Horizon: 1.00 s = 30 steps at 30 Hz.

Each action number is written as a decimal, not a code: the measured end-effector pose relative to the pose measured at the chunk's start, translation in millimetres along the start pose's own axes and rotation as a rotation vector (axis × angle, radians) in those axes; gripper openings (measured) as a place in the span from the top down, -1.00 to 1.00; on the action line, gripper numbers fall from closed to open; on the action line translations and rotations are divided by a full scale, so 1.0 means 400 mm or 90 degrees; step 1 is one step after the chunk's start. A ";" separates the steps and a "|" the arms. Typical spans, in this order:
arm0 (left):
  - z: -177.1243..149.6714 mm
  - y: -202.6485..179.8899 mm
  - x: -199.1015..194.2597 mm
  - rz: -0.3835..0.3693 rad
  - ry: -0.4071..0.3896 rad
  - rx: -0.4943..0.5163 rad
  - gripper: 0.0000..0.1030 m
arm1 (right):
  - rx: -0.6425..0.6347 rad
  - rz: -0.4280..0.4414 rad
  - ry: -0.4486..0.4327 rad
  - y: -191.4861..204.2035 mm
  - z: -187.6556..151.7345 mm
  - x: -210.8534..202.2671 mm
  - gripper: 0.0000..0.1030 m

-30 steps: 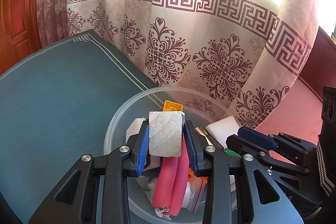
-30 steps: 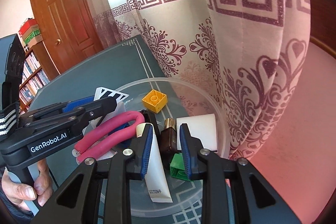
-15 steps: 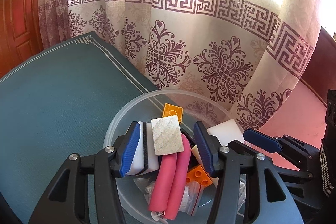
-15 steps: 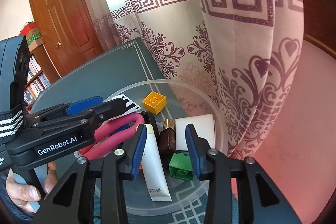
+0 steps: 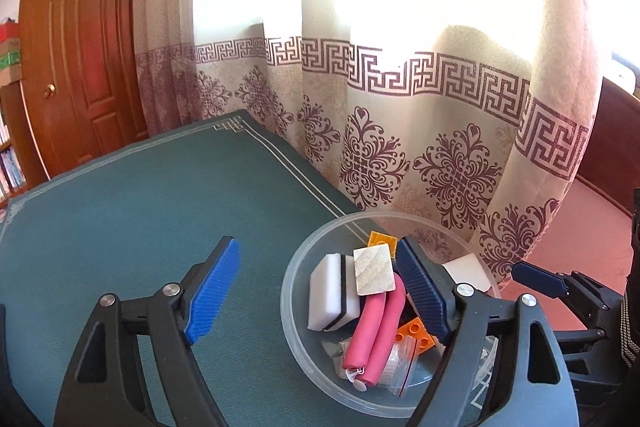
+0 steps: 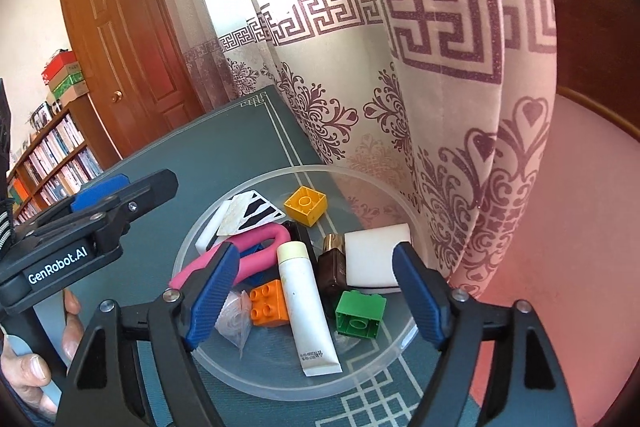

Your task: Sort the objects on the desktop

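Note:
A clear plastic bowl (image 5: 286, 307) (image 6: 304, 169) on the green table mat holds the sorted things. A beige block (image 5: 374, 273) lies loose on a pink foam roller (image 5: 380, 327) and a white sponge (image 5: 332, 297). My left gripper (image 5: 316, 291) (image 6: 132, 187) hovers over the bowl's left rim; its jaws are opening and touch nothing. My right gripper (image 6: 316, 291) (image 5: 536, 277) hangs over the bowl with jaws opening. Below it lie a white tube (image 6: 306, 307), a brown bottle (image 6: 332, 269), a green brick (image 6: 360, 313) and an orange brick (image 6: 270, 303), none touched by a pad.
A yellow brick (image 6: 306, 205), a striped card (image 6: 252, 213) and another white sponge (image 6: 378, 255) also lie in the bowl. A patterned curtain (image 5: 400, 147) hangs against the table's far edge. A person's hand (image 6: 40, 367) holds the left gripper. Green mat (image 5: 140, 207) stretches left.
My left gripper let go of the beige block, which now rests on the roller, and drew back up and left. Both grippers' jaws went from nearly shut to wide apart.

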<state>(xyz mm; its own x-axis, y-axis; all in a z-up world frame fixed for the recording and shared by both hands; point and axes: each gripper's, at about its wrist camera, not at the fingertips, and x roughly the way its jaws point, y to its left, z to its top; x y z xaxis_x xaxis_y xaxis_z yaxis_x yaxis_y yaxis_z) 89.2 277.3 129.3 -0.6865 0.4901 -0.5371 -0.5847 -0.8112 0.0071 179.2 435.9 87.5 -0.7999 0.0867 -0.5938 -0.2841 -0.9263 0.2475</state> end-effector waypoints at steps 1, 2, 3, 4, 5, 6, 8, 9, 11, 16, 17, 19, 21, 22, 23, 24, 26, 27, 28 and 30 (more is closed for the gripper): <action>0.001 -0.003 -0.013 0.009 -0.007 0.005 -0.62 | 0.001 0.002 0.000 0.001 -0.002 -0.005 -0.62; 0.003 -0.006 -0.028 0.019 -0.013 0.009 -0.62 | 0.002 0.003 -0.001 0.002 -0.003 -0.010 -0.63; 0.004 -0.009 -0.040 0.031 -0.018 0.012 -0.63 | 0.003 0.004 -0.003 0.002 -0.004 -0.016 -0.63; 0.005 -0.010 -0.055 0.041 -0.022 0.013 -0.63 | 0.003 0.004 -0.006 0.003 -0.005 -0.023 -0.63; 0.006 -0.013 -0.068 0.050 -0.026 0.013 -0.63 | 0.004 0.004 -0.009 0.004 -0.006 -0.032 -0.64; 0.005 -0.014 -0.081 0.059 -0.031 0.013 -0.63 | 0.004 0.003 -0.014 0.005 -0.008 -0.043 -0.64; 0.002 -0.021 -0.109 0.085 -0.042 0.016 -0.70 | 0.002 -0.005 -0.025 0.007 -0.011 -0.065 -0.64; 0.001 -0.025 -0.123 0.102 -0.049 0.020 -0.72 | 0.000 -0.008 -0.031 0.009 -0.014 -0.077 -0.64; -0.001 -0.038 -0.151 0.136 -0.063 0.034 -0.75 | -0.002 -0.012 -0.043 0.012 -0.020 -0.101 -0.68; -0.006 -0.064 -0.210 0.171 -0.081 0.060 -0.75 | -0.023 -0.019 -0.076 0.036 -0.034 -0.159 -0.84; -0.006 -0.064 -0.221 0.164 -0.079 0.056 -0.75 | -0.030 -0.023 -0.086 0.043 -0.037 -0.171 -0.92; -0.008 -0.064 -0.239 0.154 -0.075 0.052 -0.75 | -0.049 -0.036 -0.102 0.057 -0.043 -0.193 -0.98; -0.013 -0.068 -0.254 0.161 -0.076 0.052 -0.75 | -0.067 -0.048 -0.110 0.068 -0.050 -0.208 -0.99; -0.015 -0.070 -0.261 0.168 -0.078 0.051 -0.75 | -0.075 -0.051 -0.111 0.073 -0.052 -0.212 -0.99; -0.016 -0.072 -0.265 0.174 -0.079 0.050 -0.75 | -0.082 -0.052 -0.110 0.076 -0.055 -0.215 -0.99; -0.018 -0.075 -0.271 0.176 -0.081 0.048 -0.75 | -0.088 -0.052 -0.108 0.079 -0.057 -0.218 -0.99; -0.018 -0.079 -0.278 0.170 -0.080 0.045 -0.75 | -0.098 -0.051 -0.103 0.083 -0.061 -0.222 -0.99; -0.017 -0.081 -0.279 0.166 -0.078 0.043 -0.75 | -0.100 -0.051 -0.103 0.083 -0.064 -0.223 -0.99; -0.018 -0.083 -0.281 0.162 -0.077 0.041 -0.75 | -0.101 -0.052 -0.104 0.082 -0.066 -0.225 -0.99; -0.019 -0.090 -0.285 0.158 -0.074 0.042 -0.75 | -0.099 -0.055 -0.106 0.076 -0.068 -0.227 -0.99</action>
<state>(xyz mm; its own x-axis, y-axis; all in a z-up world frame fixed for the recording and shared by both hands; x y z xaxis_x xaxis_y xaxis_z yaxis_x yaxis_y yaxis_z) 192.0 248.2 183.8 -0.8550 0.3154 -0.4118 -0.4168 -0.8903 0.1834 257.4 389.8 128.2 -0.8556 0.2157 -0.4706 -0.2813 -0.9569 0.0728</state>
